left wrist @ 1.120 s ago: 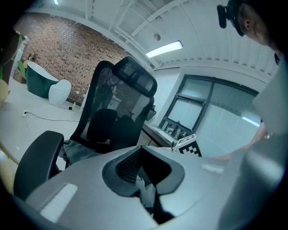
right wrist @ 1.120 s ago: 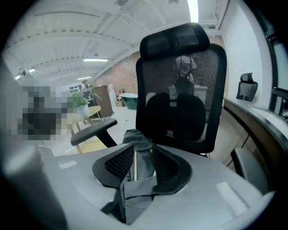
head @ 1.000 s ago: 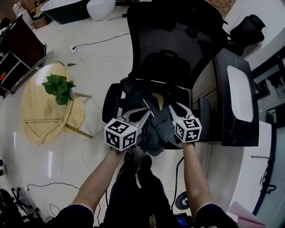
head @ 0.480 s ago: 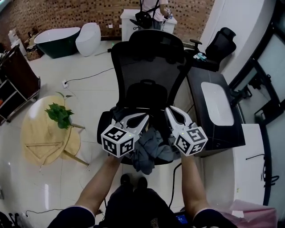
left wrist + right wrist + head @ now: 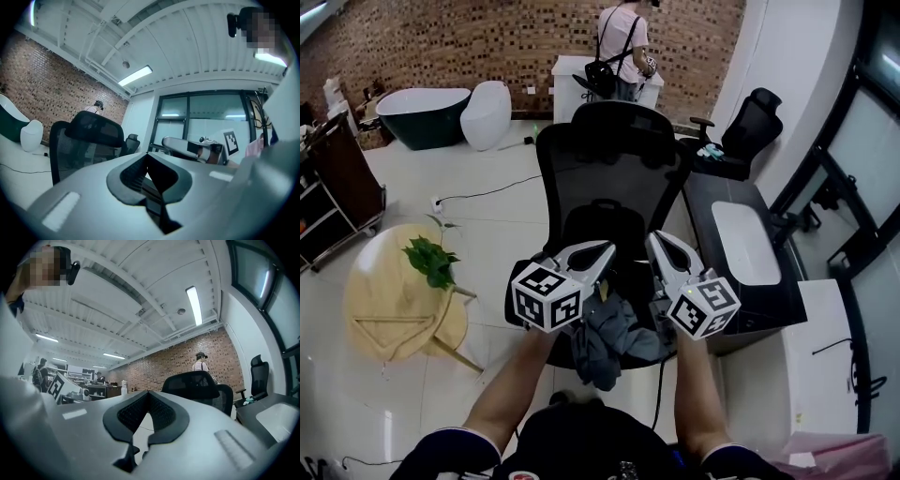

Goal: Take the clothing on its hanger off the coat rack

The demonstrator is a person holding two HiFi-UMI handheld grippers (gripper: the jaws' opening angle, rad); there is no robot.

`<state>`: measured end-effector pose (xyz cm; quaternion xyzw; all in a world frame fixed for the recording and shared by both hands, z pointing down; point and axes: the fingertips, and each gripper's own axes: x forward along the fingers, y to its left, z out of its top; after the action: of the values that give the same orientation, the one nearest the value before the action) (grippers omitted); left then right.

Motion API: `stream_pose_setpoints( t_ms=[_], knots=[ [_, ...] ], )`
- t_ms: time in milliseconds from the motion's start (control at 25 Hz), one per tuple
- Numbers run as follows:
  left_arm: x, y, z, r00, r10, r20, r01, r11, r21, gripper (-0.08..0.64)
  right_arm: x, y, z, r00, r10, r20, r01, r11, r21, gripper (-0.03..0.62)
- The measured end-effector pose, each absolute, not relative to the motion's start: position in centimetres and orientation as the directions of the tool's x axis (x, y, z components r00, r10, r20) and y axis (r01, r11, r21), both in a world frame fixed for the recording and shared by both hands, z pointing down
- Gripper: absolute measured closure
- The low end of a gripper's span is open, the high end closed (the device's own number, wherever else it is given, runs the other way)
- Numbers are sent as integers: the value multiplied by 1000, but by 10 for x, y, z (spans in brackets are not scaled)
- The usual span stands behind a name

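Your left claw [image 5: 602,251] is clenched on nothing. Your right claw [image 5: 658,242] has just been closing, and nothing is between its jaws either. Both are held level over the grey clothing [image 5: 609,342], which lies bunched on the office chair [image 5: 609,169] seat near you, likely already off the rack, since no rack shows. A round worktop [image 5: 384,309] with a potted plant [image 5: 431,261] stands left, and a dark cabinet [image 5: 773,300] crowds the right.

The chair [image 5: 614,169] stands close ahead, its tall back blocking the way forward; clothing [image 5: 605,342] is heaped on its seat below. A desk [image 5: 748,246] closes off the right side. To the left, open floor [image 5: 487,220] runs between chair and table [image 5: 389,314], where a plant [image 5: 431,262] sticks up.
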<state>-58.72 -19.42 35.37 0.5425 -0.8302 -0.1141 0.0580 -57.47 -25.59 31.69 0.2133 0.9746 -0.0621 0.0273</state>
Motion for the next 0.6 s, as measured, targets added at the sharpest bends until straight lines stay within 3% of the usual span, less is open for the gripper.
stream_pose_setpoints(
  t_ms=[600],
  knots=[
    [-600,-197,339,-391,-920,-41,-901,373,220,548,-591,-260,320,-915,400,-51,403,905,-136,592]
  ],
)
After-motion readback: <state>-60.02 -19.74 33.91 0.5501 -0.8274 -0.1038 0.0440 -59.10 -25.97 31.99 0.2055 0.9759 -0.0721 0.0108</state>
